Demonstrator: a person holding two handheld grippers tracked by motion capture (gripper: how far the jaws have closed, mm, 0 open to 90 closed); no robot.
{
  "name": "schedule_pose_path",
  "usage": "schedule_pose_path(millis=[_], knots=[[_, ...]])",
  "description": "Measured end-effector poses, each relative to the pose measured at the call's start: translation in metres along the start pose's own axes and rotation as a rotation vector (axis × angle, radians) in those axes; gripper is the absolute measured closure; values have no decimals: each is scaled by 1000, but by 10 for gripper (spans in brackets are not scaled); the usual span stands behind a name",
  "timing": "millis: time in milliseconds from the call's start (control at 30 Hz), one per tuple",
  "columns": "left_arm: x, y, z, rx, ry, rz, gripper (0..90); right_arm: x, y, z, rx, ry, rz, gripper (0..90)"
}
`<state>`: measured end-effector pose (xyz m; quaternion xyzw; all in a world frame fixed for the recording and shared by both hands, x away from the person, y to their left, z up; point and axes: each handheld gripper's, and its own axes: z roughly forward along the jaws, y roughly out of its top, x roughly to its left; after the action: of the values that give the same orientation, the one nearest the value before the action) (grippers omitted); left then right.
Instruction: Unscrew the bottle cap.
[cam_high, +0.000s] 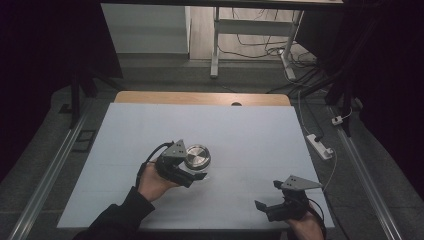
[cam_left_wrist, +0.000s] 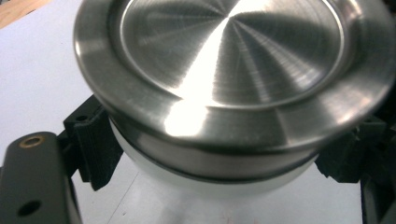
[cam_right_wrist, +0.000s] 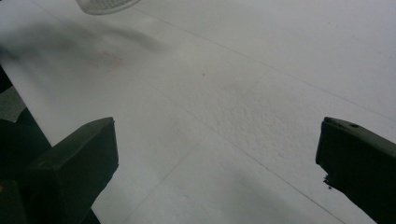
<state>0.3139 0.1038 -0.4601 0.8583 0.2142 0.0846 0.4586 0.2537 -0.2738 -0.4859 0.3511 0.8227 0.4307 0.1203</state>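
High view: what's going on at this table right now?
A person works two hand-held grippers over a white table. The left gripper has its jaws around a round jar with a shiny steel lid, one on either side of its pale body. The right gripper sits open near the front edge, holding nothing.

A round lidded jar (cam_high: 197, 156) stood on the tabletop (cam_high: 260, 135), gripped between the left tongs' (cam_high: 192, 175) jaws. The right tongs (cam_high: 267, 196), jaws apart, lay well apart to its right, nearer the tabletop's front edge.
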Motion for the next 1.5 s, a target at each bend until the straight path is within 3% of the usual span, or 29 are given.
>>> schedule_pose_path(millis=[500,1067,1500], knots=[[-2,0,-3,-14,-4,7,153,17,29,6,-37,66,-84,0],[-2,0,-7,-23,2,8,153,32,81,28,-56,160,-129,0],[-1,-2,-7,-21,10,2,153,47,115,50,-40,155,-141,0]])
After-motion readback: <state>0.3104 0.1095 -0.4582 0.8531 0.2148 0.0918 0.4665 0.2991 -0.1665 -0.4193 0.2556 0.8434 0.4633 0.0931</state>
